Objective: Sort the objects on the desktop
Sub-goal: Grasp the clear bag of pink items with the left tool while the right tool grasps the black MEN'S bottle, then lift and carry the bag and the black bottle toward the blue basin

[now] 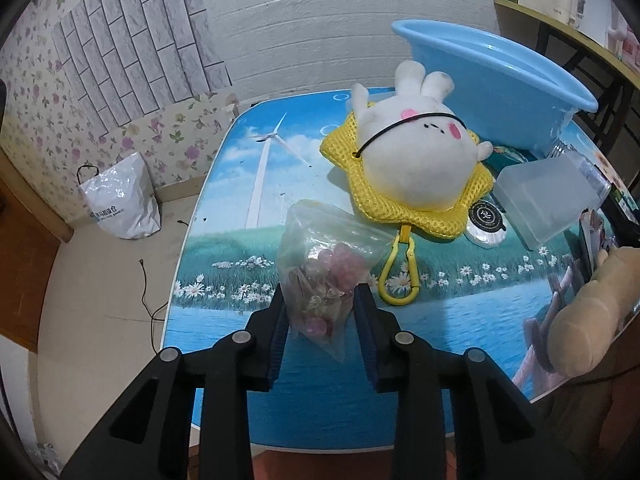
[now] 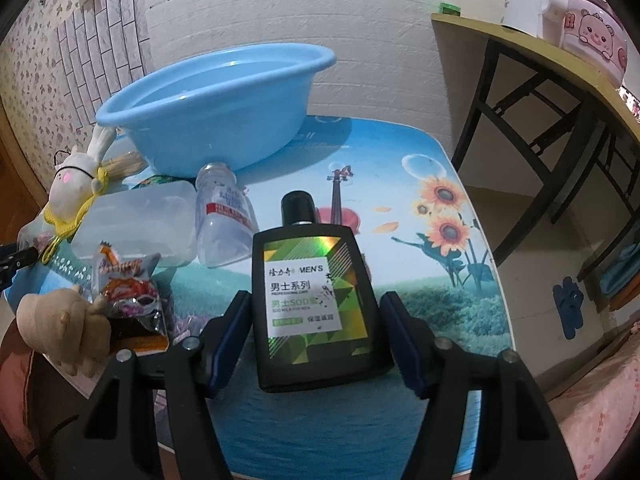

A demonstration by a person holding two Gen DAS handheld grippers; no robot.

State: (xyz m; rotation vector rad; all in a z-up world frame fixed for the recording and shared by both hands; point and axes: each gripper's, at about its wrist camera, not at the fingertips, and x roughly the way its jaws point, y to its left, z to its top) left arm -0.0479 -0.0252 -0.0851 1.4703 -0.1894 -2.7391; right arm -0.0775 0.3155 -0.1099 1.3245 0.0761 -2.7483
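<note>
In the left wrist view, my left gripper (image 1: 320,300) has its fingers on both sides of a clear plastic bag of pink candies (image 1: 328,268) lying on the table; the pads touch the bag. A white bunny plush (image 1: 416,148) on a yellow mesh pouch (image 1: 416,212) lies behind it. In the right wrist view, my right gripper (image 2: 316,312) is open around a black men's lotion bottle (image 2: 316,292) lying flat, with small gaps at both sides. The blue basin (image 2: 216,104) stands at the back.
A clear plastic box (image 2: 136,220), a clear bottle with a red label (image 2: 224,220), a snack packet (image 2: 128,288) and a beige plush (image 2: 64,328) crowd the table's left. A round black-and-white tin (image 1: 486,224) lies beside the pouch. A shelf (image 2: 560,60) stands at right.
</note>
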